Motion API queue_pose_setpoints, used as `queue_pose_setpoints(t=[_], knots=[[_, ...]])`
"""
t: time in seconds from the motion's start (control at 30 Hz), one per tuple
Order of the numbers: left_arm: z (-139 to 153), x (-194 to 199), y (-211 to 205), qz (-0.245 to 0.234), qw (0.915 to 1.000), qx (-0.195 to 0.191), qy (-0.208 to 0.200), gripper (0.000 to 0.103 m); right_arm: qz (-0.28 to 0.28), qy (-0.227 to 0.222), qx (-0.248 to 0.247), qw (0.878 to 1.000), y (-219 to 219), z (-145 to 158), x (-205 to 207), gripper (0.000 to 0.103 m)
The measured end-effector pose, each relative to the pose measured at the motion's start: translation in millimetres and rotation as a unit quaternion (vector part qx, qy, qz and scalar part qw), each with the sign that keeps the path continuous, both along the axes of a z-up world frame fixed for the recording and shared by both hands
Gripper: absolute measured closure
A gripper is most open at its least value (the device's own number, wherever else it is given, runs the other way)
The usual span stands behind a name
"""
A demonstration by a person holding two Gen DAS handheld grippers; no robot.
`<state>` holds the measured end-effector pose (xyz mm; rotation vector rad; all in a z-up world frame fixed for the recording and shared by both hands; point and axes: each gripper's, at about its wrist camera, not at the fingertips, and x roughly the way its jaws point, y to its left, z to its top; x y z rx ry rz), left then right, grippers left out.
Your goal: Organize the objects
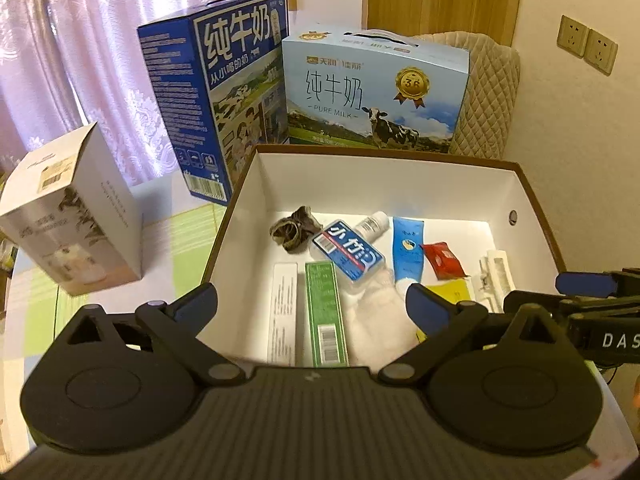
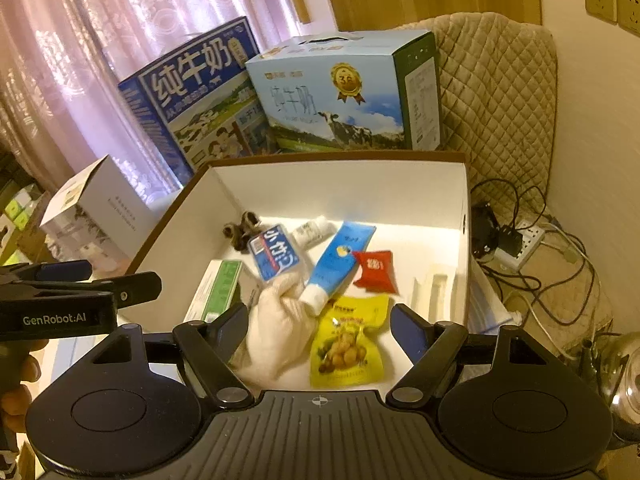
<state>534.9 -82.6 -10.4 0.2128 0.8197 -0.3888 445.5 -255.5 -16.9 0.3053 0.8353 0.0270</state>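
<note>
storage box [image 2: 348, 184]: matt white card inside, brown edge. both milk cartons [image 1: 376, 92] glossy printed cardboard. white appliance box [image 1: 76, 216] smooth card, slight sheen. yellow snack pouch [image 2: 348, 344] and red sachet [image 2: 376, 272] shiny plastic film. blue tube [image 2: 340, 264] glossy plastic. white cloth [image 2: 280, 332] soft, fuzzy knit. chair cover [image 2: 496, 92] quilted beige fabric. curtain [image 1: 80, 40] sheer patterned cloth. left gripper [image 1: 312, 304] matt black plastic, ribbed base, blue pads [image 1: 426, 306].
</note>
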Motion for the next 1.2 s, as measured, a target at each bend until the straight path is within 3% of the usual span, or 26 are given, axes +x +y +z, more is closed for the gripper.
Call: queue_pose_setpoints(t=[0.83,1.2], knots=[[6,-140,34,0.071,0.9973,-0.018,0.007,0.002,0.079,0.006,-0.016,0.997,13,5,-105,0.027],[14,-187,65,0.075,0.9972,-0.009,0.004,0.001,0.070,0.007,-0.026,0.997,38,14,-158,0.027]])
